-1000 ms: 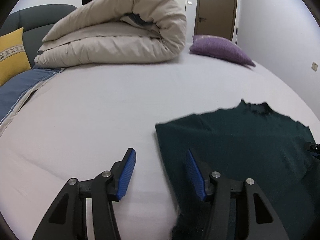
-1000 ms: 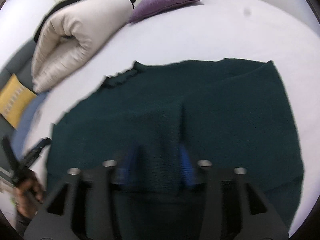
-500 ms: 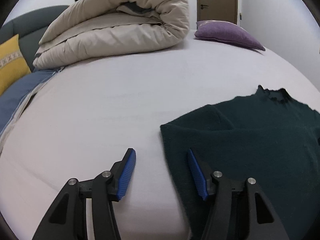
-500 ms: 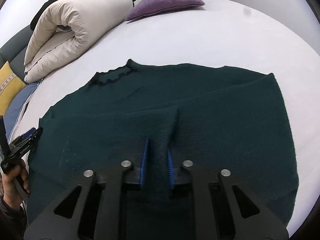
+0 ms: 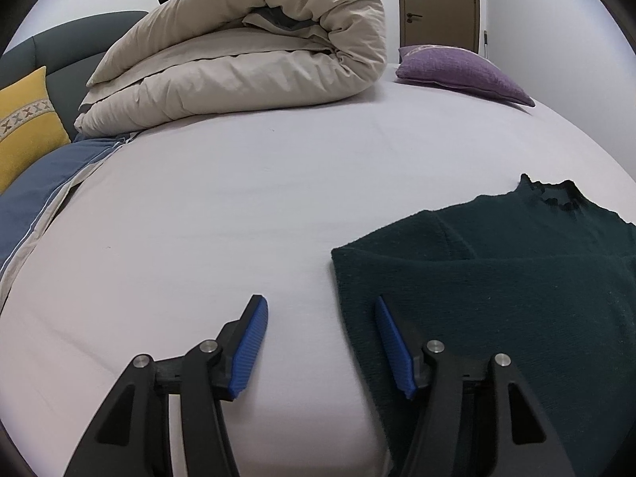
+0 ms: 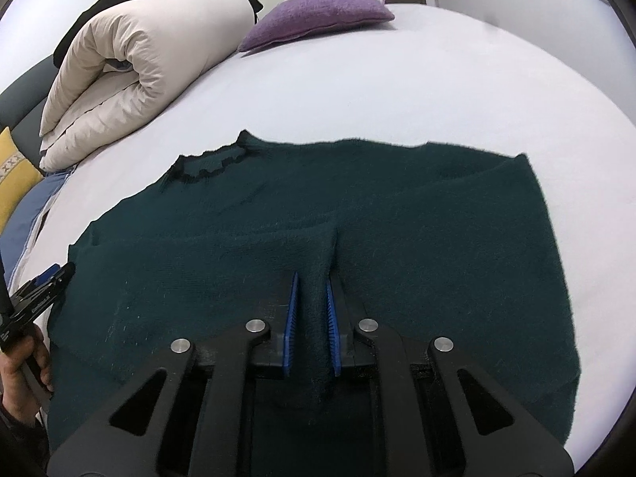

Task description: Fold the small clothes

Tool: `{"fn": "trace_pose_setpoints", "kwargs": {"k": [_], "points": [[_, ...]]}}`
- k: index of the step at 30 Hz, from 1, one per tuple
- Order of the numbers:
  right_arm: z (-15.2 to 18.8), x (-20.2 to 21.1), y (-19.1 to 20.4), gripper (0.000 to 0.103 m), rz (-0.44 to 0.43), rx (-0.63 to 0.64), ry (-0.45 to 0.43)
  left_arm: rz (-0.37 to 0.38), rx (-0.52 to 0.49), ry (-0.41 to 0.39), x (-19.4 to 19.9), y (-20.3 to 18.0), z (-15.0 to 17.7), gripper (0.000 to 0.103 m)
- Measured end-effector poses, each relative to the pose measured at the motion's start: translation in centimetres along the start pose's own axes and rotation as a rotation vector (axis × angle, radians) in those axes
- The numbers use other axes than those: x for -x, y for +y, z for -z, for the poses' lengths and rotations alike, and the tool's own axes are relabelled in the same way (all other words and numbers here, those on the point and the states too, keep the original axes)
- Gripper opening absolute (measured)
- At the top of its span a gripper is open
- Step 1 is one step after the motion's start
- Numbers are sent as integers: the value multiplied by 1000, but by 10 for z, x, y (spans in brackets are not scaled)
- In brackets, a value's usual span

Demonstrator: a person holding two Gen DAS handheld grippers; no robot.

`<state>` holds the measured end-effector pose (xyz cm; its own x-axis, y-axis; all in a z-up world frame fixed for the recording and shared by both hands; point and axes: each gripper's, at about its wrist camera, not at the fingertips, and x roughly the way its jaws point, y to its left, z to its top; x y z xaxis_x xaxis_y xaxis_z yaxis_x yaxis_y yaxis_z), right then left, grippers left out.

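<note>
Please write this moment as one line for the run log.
left hand-held gripper: open, at sweater edge | right hand-held gripper: shut on dark green sweater fold | sweater flat on bed

**Gripper Hardware and Operator Hand: Visual Condition**

Left gripper [image 5: 320,318]: matte black linkage arms with triangular cut-outs, four round silver pivot screws, and two ribbed blue finger pads [image 5: 251,348]. Right gripper [image 6: 312,298]: identical black frame, four silver screws, blue ribbed pads. Beside the left gripper's black body, which carries small white lettering, the operator's left hand [image 6: 24,361] shows bare skin.
</note>
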<state>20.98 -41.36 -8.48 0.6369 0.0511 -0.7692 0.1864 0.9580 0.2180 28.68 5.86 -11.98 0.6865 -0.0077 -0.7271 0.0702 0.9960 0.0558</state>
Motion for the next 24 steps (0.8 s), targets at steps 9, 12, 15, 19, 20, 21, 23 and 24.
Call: {"fn": "trace_pose_setpoints", "kwargs": {"k": [9,12,15,19,20,21,23,24], "points": [[3,-6,-7,9,6,17,-9,-5,15,-5,-1,3,3,64],[2,-1,-10,13,15,-15,-11,-3,33,-6,0,8,2,66],[2,18,-15,23,54,-83,-46,-34,47,-28,10,12,1,65],[8,48,-2,23,-49,-74,-110,-67,-9,-84,32,1,0,63],[12,48,6,23,-77,-45,-98,-59,-20,-86,36,-3,1,63],[15,46,11,23,-91,-23,-85,-49,-33,-81,38,-8,4,63],[23,31,16,24,-81,11,-27,-85,-107,-55,35,-23,12,63],[28,16,9,24,-68,-6,40,-117,-156,-41,30,-31,18,63]]}}
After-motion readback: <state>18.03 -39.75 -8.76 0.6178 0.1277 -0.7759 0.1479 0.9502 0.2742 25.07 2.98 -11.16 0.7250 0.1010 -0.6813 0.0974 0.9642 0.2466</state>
